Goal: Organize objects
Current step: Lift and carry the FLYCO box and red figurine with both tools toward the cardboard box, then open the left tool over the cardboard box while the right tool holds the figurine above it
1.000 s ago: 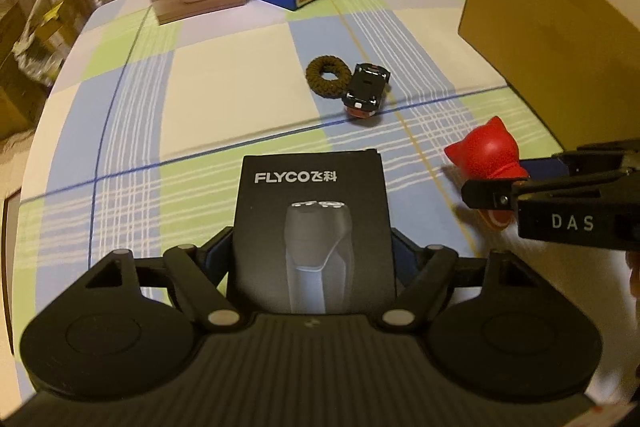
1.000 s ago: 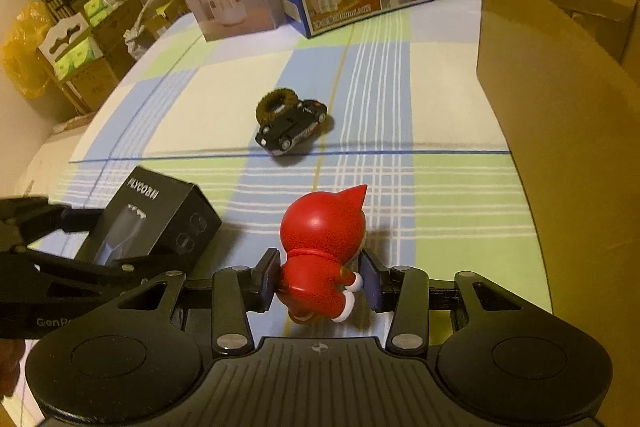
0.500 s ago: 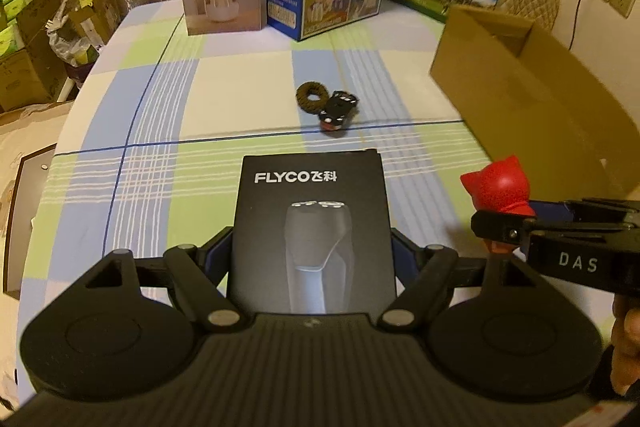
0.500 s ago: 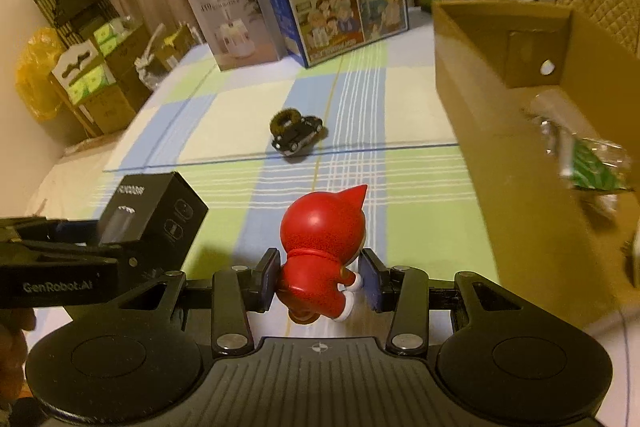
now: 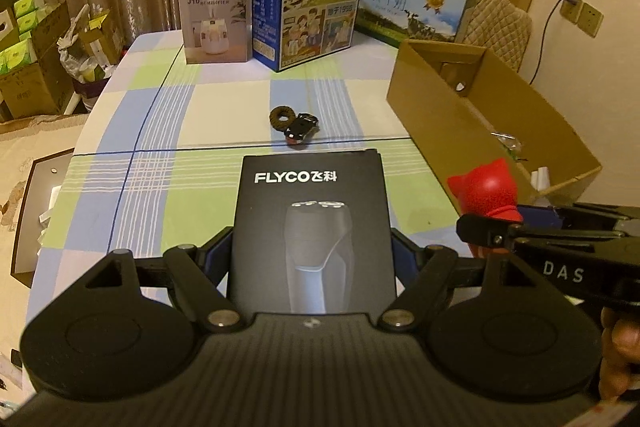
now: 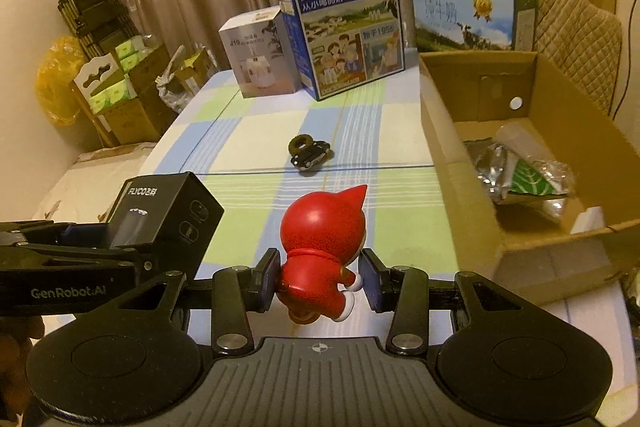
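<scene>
Left-wrist view hides the lower end of the matte black shaver box (image 5: 312, 239) behind the gripper body, and only the head of the glossy red figurine (image 5: 486, 193) clears the right gripper's (image 6: 318, 279) finger. The left gripper (image 5: 312, 259) clamps the flat-sided box by its two sides and the right gripper's blue pads squeeze the rounded, pointy-eared figurine at the waist, both held above the checked tablecloth (image 6: 256, 131). Beyond them a fuzzy brown ring (image 6: 301, 143) touches a small black toy car (image 6: 313, 157), and the open cardboard box (image 6: 452, 147) holds crinkled wrappers too jumbled to name.
</scene>
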`<act>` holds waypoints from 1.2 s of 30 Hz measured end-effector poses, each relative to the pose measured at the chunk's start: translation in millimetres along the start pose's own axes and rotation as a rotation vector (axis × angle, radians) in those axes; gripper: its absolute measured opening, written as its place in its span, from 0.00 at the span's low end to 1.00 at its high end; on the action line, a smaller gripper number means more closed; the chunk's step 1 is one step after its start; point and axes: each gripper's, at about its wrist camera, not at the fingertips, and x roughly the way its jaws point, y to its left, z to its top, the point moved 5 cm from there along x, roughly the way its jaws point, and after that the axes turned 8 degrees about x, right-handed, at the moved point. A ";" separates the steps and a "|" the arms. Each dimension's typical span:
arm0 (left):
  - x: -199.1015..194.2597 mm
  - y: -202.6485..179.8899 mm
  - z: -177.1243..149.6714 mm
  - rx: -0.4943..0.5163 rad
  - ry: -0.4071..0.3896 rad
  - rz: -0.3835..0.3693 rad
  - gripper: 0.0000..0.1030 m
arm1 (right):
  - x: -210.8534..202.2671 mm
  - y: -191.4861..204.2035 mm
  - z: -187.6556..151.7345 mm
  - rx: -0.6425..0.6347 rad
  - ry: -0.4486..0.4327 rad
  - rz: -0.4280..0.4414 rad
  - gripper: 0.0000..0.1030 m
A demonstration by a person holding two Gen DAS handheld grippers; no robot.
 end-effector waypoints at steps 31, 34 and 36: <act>-21.5 -69.5 24.3 0.082 -0.064 -0.089 0.73 | -67.5 -62.4 10.4 0.058 -0.110 -0.094 0.39; -17.8 -84.5 32.7 0.097 -0.068 -0.111 0.73 | -74.2 -77.7 14.6 0.077 -0.124 -0.116 0.39; -15.7 -94.5 38.3 0.107 -0.071 -0.126 0.73 | -77.9 -88.2 18.0 0.089 -0.132 -0.132 0.39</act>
